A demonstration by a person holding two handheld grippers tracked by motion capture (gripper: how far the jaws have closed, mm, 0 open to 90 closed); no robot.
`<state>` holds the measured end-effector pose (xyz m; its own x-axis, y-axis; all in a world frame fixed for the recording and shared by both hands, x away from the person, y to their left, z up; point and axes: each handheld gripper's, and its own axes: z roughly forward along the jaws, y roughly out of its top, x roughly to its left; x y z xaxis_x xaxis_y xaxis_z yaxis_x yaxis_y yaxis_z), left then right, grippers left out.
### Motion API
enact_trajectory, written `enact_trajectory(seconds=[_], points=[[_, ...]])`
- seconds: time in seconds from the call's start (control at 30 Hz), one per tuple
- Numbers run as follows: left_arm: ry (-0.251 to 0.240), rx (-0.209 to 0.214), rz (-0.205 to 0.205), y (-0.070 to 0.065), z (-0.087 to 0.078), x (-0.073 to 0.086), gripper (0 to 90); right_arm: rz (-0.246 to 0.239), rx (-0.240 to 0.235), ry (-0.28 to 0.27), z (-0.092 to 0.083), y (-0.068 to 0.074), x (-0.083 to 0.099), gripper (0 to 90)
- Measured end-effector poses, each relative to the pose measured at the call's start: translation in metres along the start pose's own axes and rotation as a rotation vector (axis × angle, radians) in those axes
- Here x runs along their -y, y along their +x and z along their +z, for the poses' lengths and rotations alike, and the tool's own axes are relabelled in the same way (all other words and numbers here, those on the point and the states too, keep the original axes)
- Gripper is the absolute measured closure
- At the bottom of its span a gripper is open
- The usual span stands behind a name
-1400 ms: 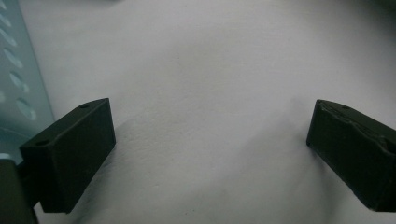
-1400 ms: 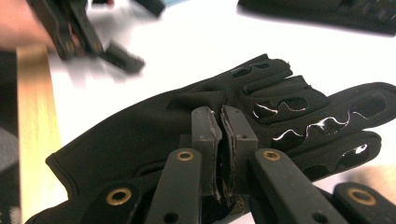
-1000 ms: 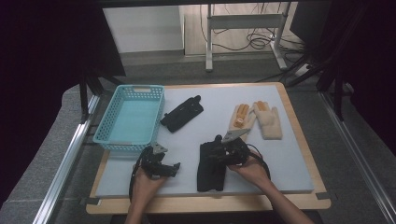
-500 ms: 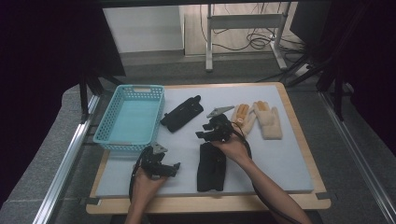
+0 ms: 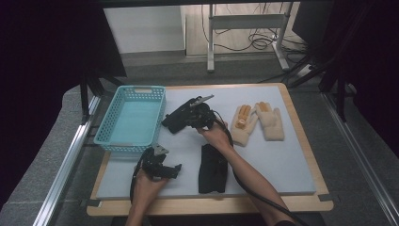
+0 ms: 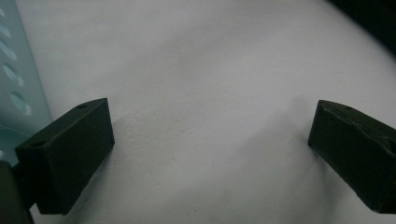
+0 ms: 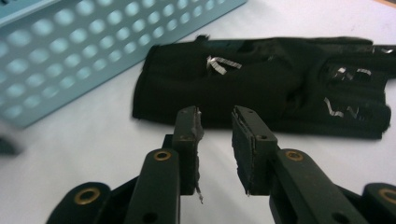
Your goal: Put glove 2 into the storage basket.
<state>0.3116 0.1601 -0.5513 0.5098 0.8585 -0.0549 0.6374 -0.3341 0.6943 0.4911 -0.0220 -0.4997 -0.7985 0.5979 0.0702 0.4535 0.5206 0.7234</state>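
A second ago the right gripper (image 5: 188,116) sat at the near middle of the mat, over the black glove (image 5: 212,168) lying there; now it has travelled away from the person and leftward, and it hovers at a second black glove (image 5: 178,118) that lies just right of the blue basket (image 5: 129,118). Its jaws have just been closing and now stand narrowly apart with nothing between them. The near glove lies flat where it was, now uncovered beside the person's right forearm. The left gripper (image 5: 164,169) has kept its place at the near left of the mat (image 5: 287,160), just near of the basket's corner.

The right gripper view brings out what the high view cannot: the far black glove (image 7: 261,93) lies flat just beyond the two jaw tips, not touched by them, with small silvery marks on its back, its cuff end towards the basket's (image 7: 93,51) perforated wall. The left gripper view shows that gripper's jaws wide apart over bare mat (image 6: 210,93), empty, with a strip of the basket wall (image 6: 18,84) at the left edge.

At the far right of the mat lie two cream gloves (image 5: 258,121) side by side, well apart from the right gripper. In the high view the gripper's body covers part of the far black glove.
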Motion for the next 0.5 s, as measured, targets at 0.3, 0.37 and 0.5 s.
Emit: enact_trajectory(seconds=[0.3, 0.37, 0.5], points=[[0.0, 0.0, 0.0, 0.0, 0.0, 0.0, 0.6, 0.066, 0.094, 0.032, 0.03, -0.011, -0.002, 45.2], [0.0, 0.0, 0.0, 0.0, 0.0, 0.0, 0.6, 0.038, 0.118, 0.054, 0.038, -0.01, 0.0, 45.4], [0.0, 0.0, 0.0, 0.0, 0.0, 0.0, 0.6, 0.027, 0.143, 0.029, 0.042, -0.01, 0.003, 56.0]])
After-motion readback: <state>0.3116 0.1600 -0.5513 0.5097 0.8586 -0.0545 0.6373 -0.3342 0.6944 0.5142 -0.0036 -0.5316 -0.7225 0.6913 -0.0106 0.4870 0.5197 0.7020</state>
